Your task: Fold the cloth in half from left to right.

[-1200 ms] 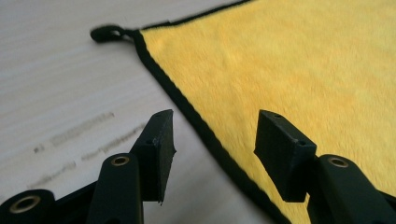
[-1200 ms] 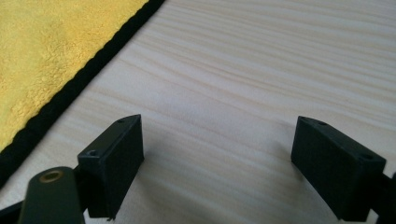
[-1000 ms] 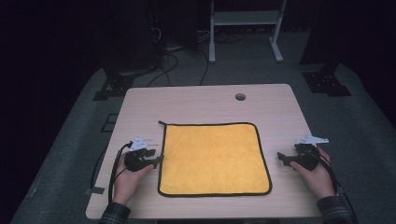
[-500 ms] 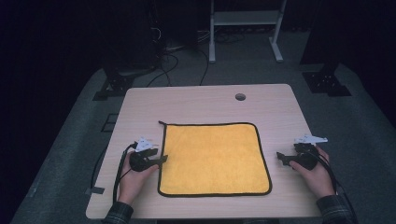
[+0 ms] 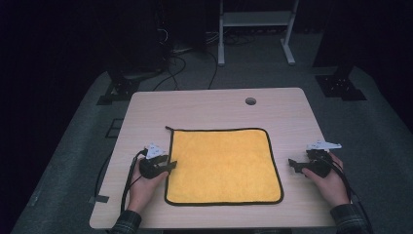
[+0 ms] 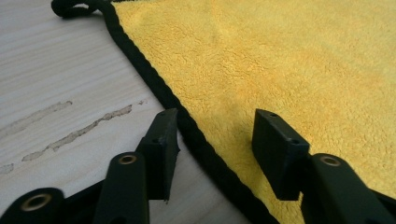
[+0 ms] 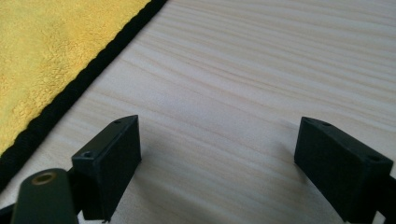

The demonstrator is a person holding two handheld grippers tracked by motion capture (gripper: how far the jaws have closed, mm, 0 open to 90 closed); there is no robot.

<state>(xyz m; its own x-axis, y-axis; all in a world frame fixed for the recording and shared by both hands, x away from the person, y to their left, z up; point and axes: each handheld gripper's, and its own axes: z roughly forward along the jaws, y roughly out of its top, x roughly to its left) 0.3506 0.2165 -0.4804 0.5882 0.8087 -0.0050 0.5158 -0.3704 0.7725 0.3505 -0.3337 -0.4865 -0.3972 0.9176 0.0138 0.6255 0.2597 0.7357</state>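
Our left gripper [image 6: 212, 154] has just been closing, half-open jaws straddling the cloth [image 5: 223, 165] hem to pinch it; right gripper [image 7: 233, 163] waits wide open, empty.

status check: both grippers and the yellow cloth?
Left gripper open, jaws just closing, straddling the cloth's black hem. Right gripper open over bare table. Cloth flat, nothing obstructing.

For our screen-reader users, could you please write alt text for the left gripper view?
The left tool stands open astride the black-bound edge of a yellow cloth, one jaw over the wooden table, the other over the cloth. The hem's loop lies at the top left.
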